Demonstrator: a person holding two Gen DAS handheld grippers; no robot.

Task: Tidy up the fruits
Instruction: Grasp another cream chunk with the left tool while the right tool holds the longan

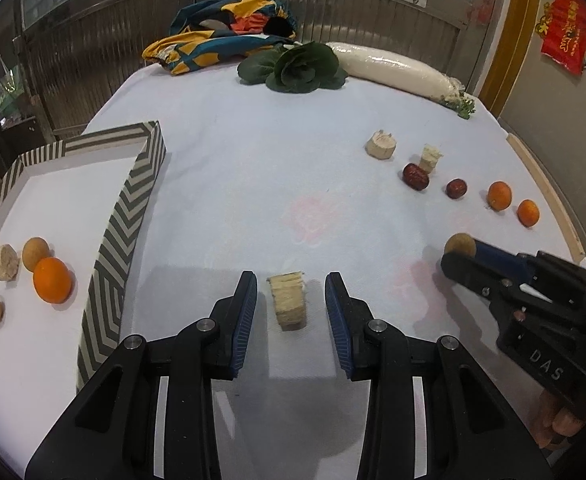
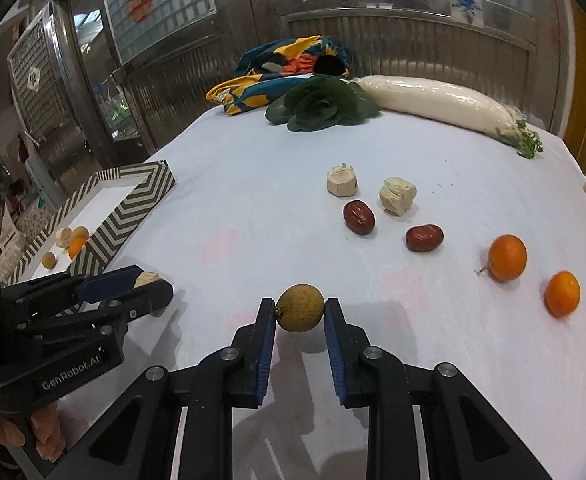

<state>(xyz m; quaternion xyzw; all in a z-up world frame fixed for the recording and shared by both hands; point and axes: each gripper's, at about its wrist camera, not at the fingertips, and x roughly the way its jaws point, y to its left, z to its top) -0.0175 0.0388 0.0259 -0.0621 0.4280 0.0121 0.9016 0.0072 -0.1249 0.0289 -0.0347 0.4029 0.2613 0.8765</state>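
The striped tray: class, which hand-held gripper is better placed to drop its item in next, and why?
Left. The left hand-held gripper straddles the pale chunk right beside the striped tray; the right hand-held gripper, closing on the longan, is farther across the table.

The white-clothed worktop [image 2: 253,208] carries a striped tray [image 2: 133,204] at left, dates [image 2: 359,217], oranges [image 2: 507,257] at right, radish [image 2: 433,98] far.

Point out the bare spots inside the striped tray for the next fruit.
Striped tray: its far half, toward the back corner, is bare white floor. The near left end is crowded: orange, two brown fruits and a beige chunk sit clustered. A bare strip also runs along the right wall beside the orange.
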